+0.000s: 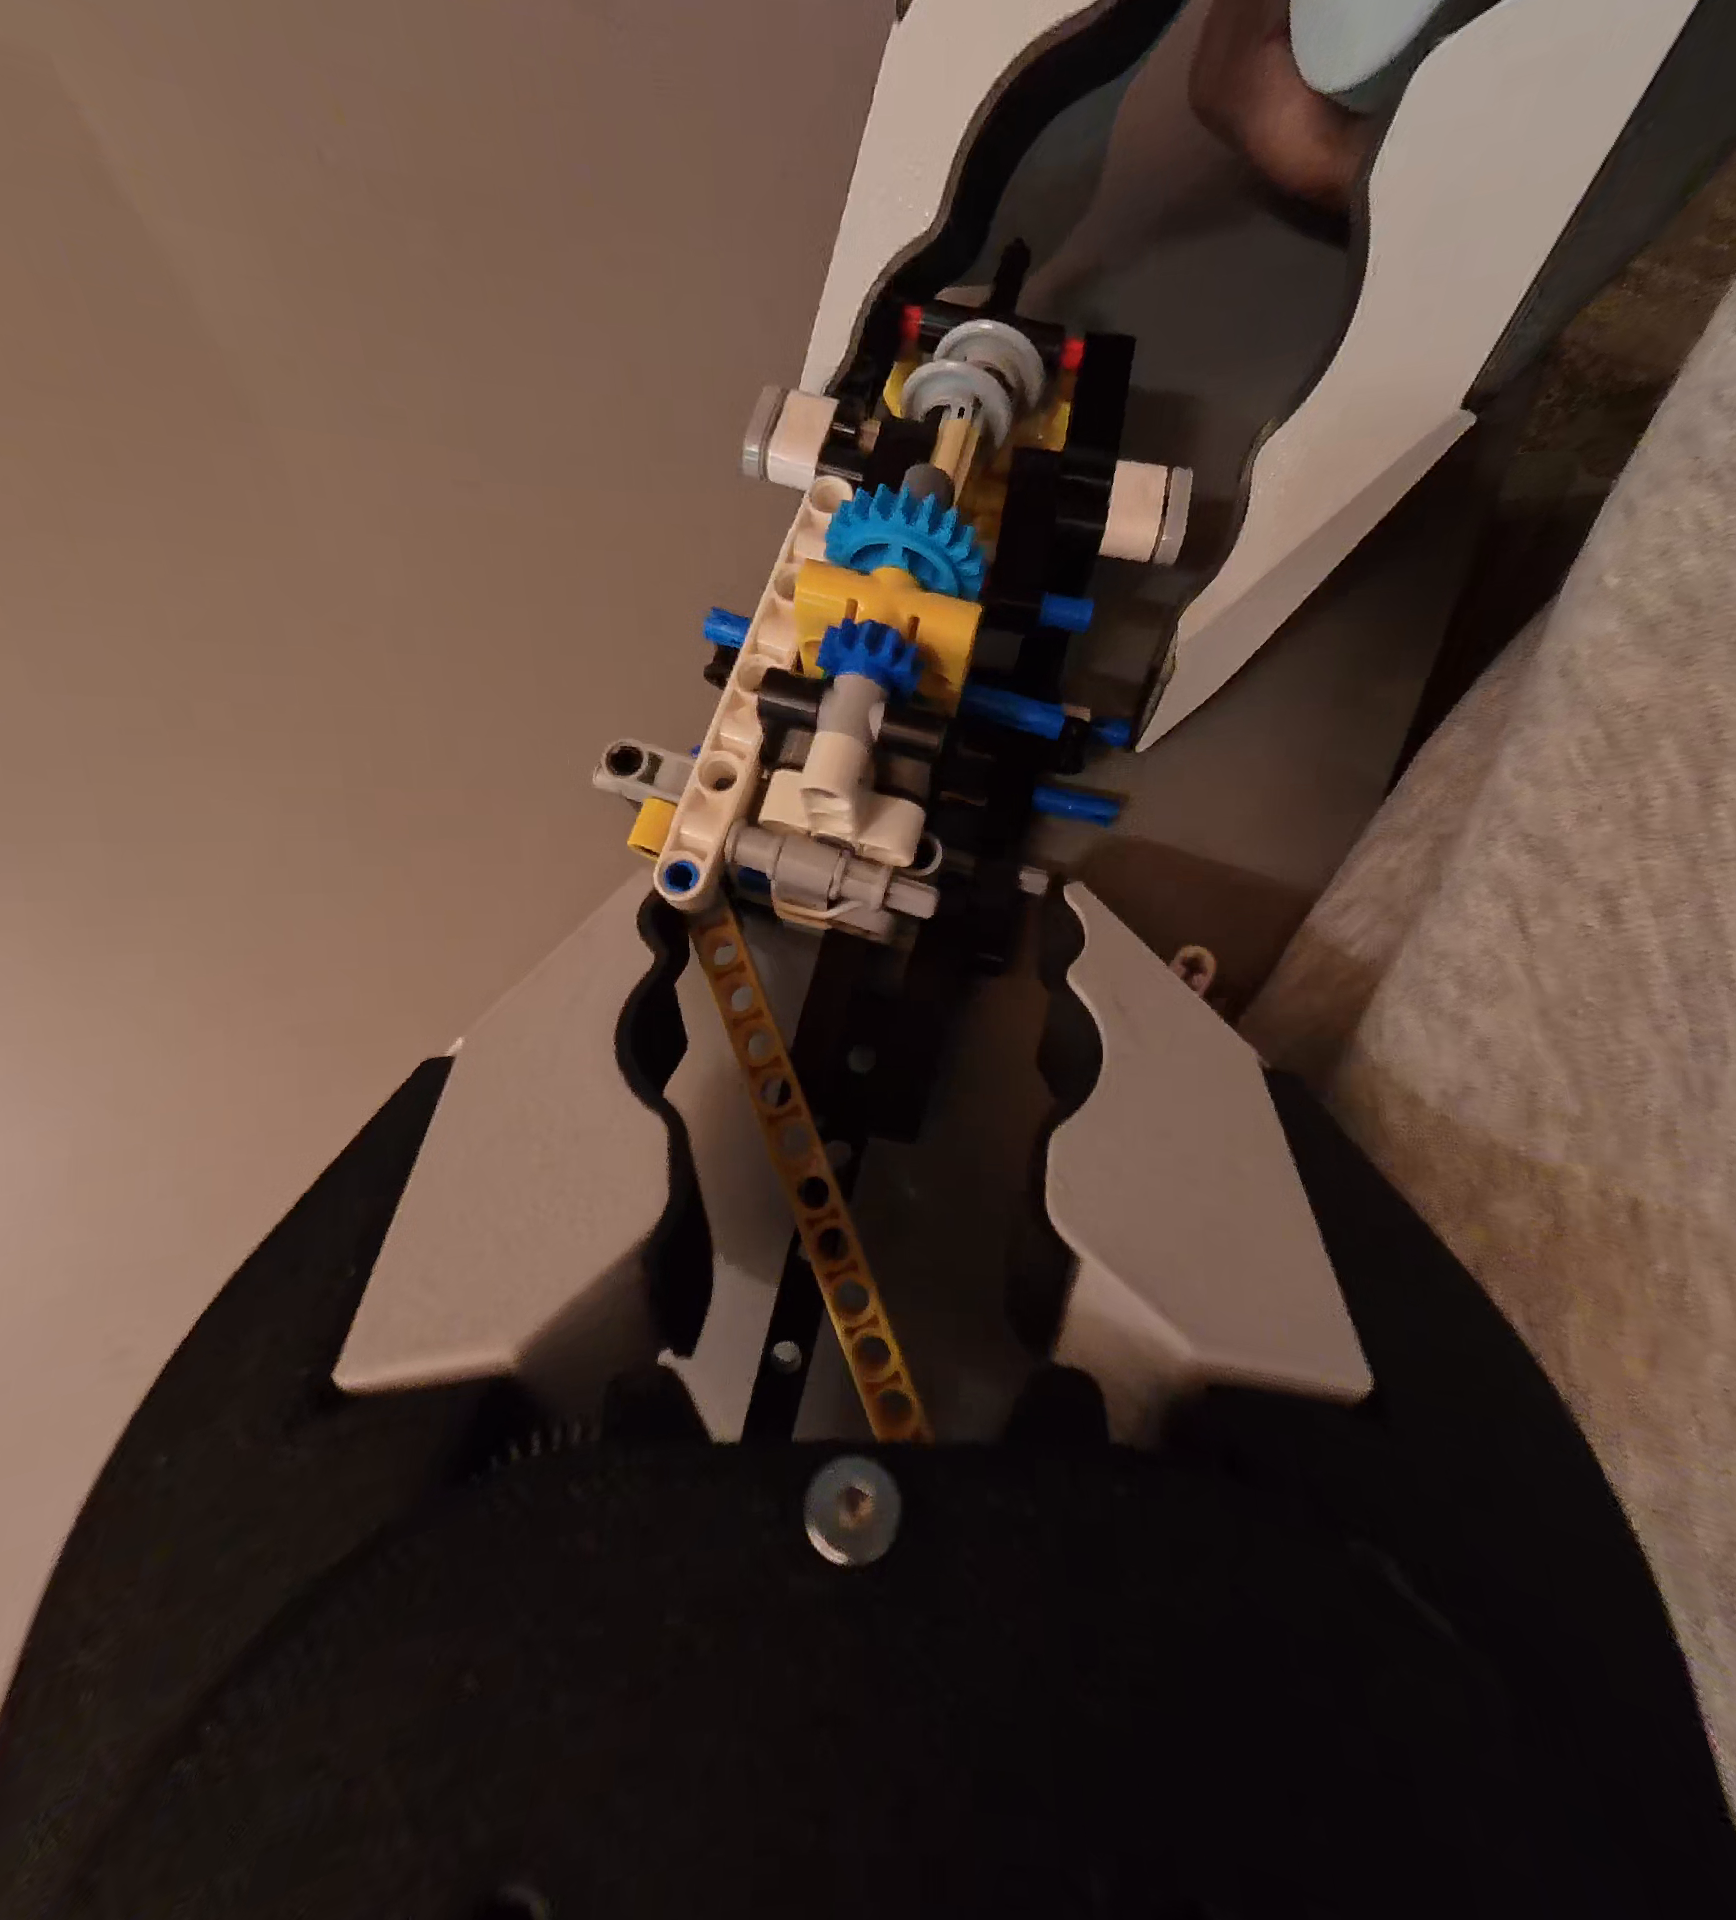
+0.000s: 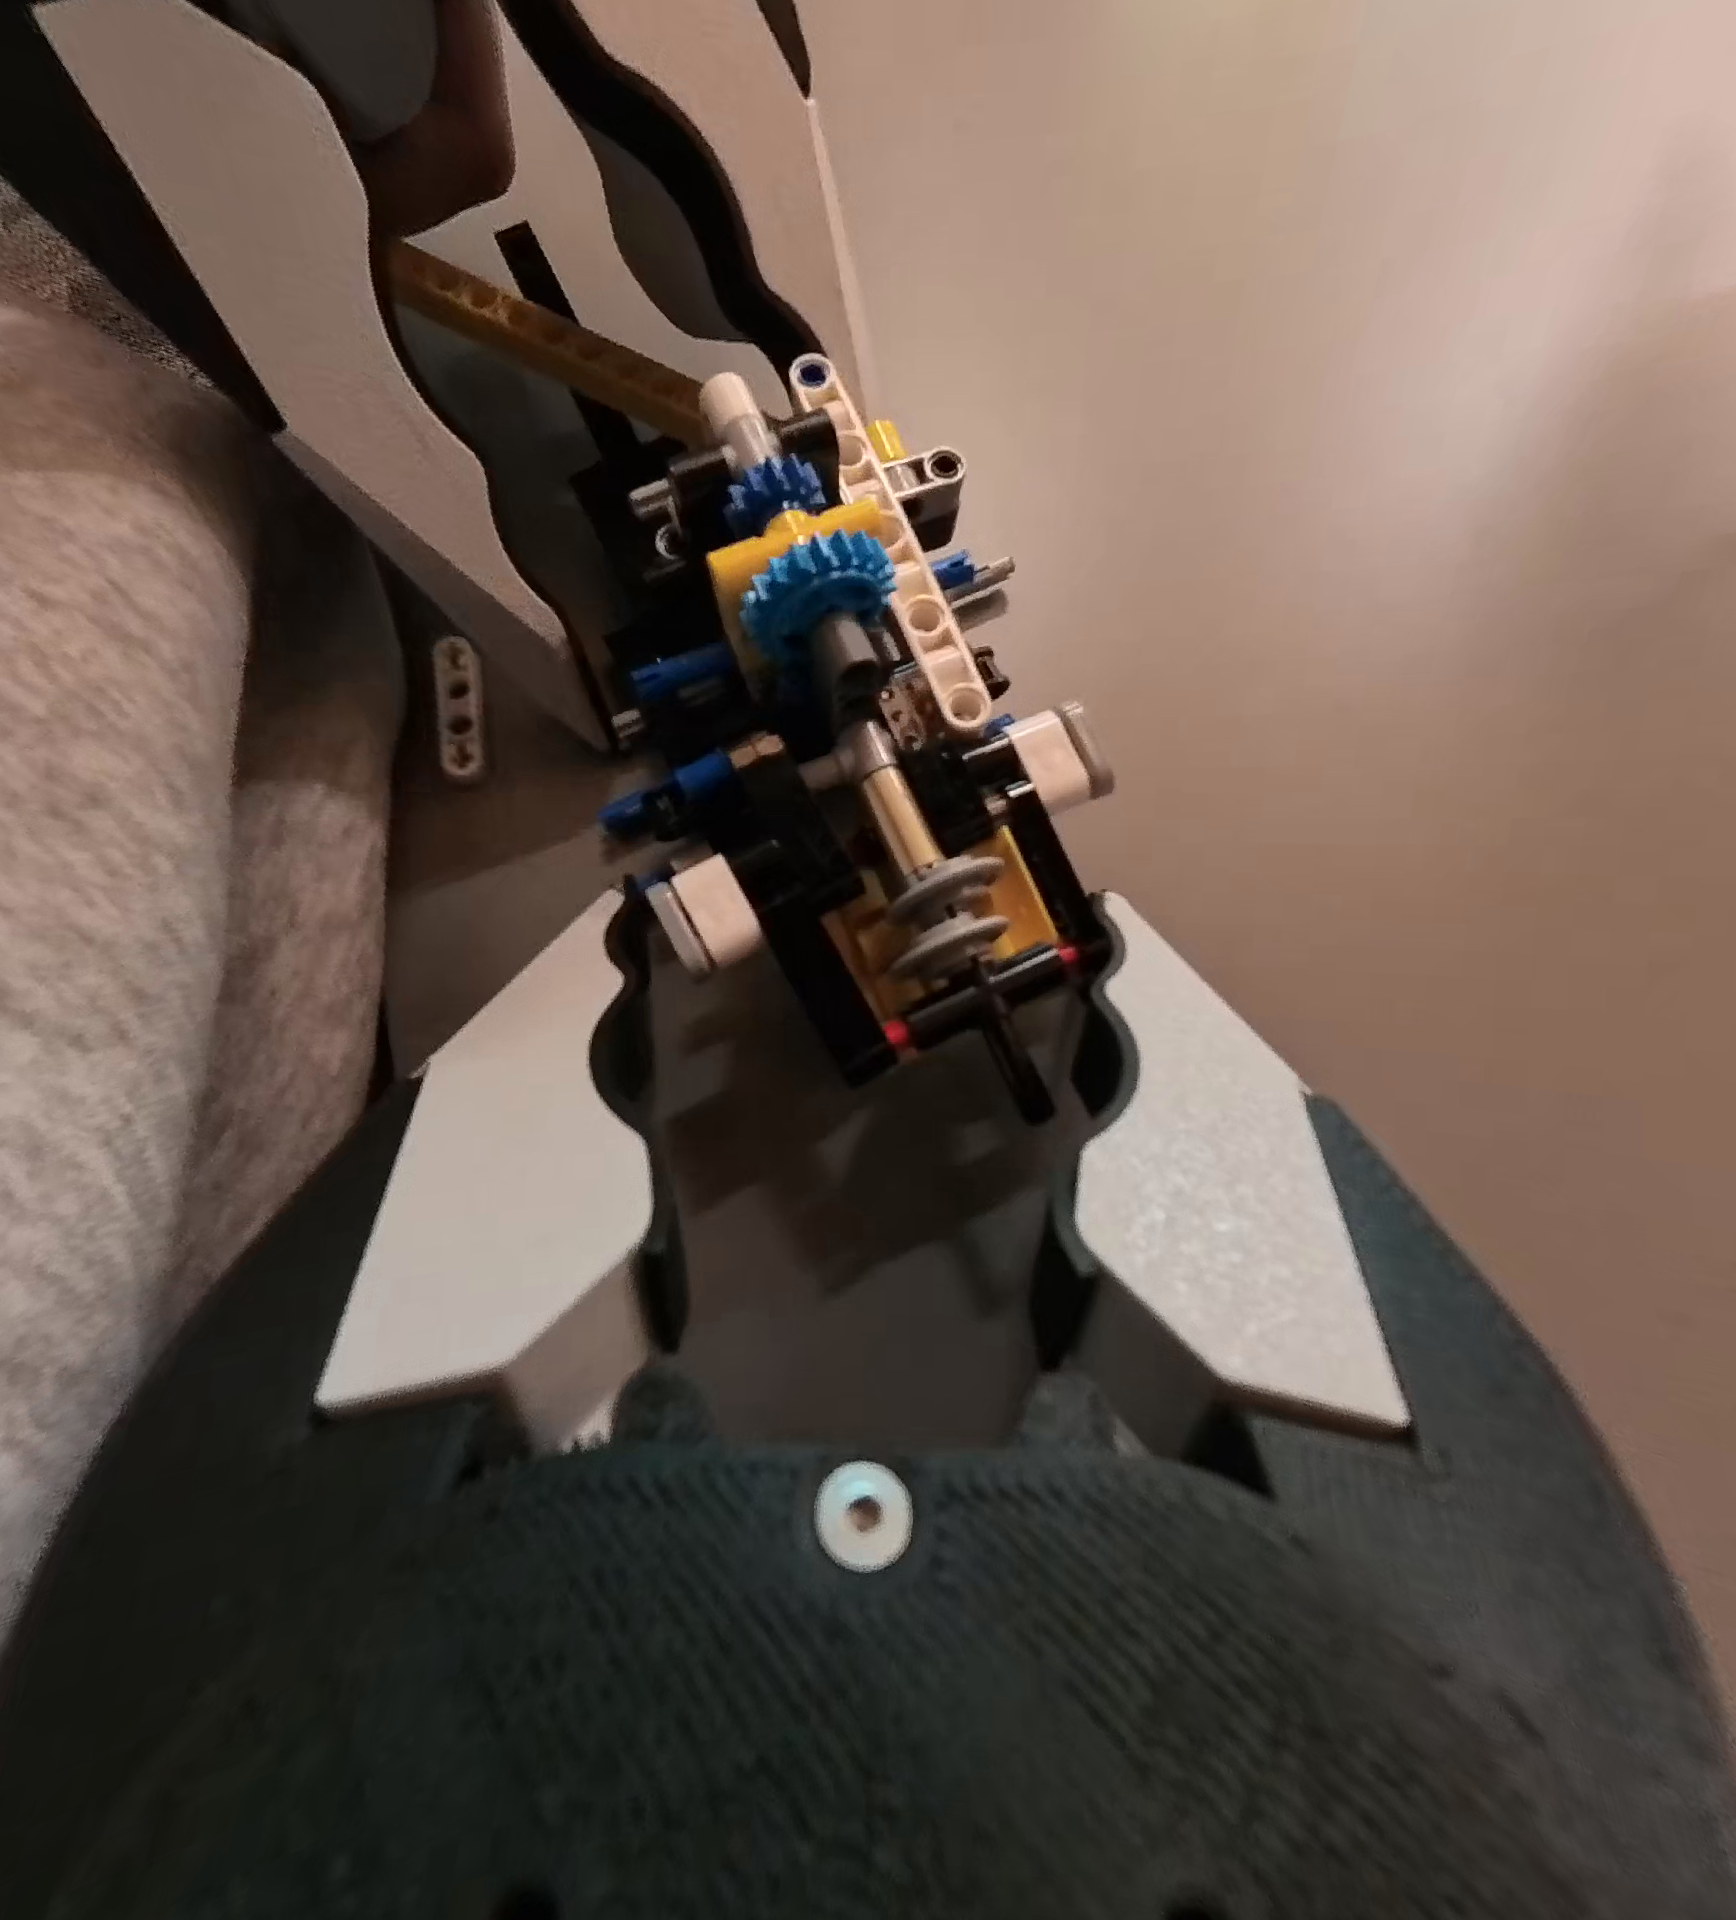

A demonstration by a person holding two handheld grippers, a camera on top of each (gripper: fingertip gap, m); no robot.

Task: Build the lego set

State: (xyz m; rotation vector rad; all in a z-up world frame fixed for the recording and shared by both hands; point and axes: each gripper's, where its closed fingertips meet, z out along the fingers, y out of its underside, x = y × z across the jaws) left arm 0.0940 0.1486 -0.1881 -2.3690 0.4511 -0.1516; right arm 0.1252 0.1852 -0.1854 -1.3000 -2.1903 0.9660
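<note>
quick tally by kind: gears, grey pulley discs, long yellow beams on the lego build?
Blue gears: 2, the larger gear and the smaller gear
Grey pulley discs: 2
Long yellow beam: 1
Total: 5

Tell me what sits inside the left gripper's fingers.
Between the left gripper fingers lie the lego assembly's black frame end and a long yellow holed beam running back toward the body. The beam's far end is hidden under the housing.

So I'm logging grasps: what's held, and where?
Both grippers hold the lego assembly by opposite ends: left gripper at the yellow-beam end, right gripper at the grey-pulley end.
</note>
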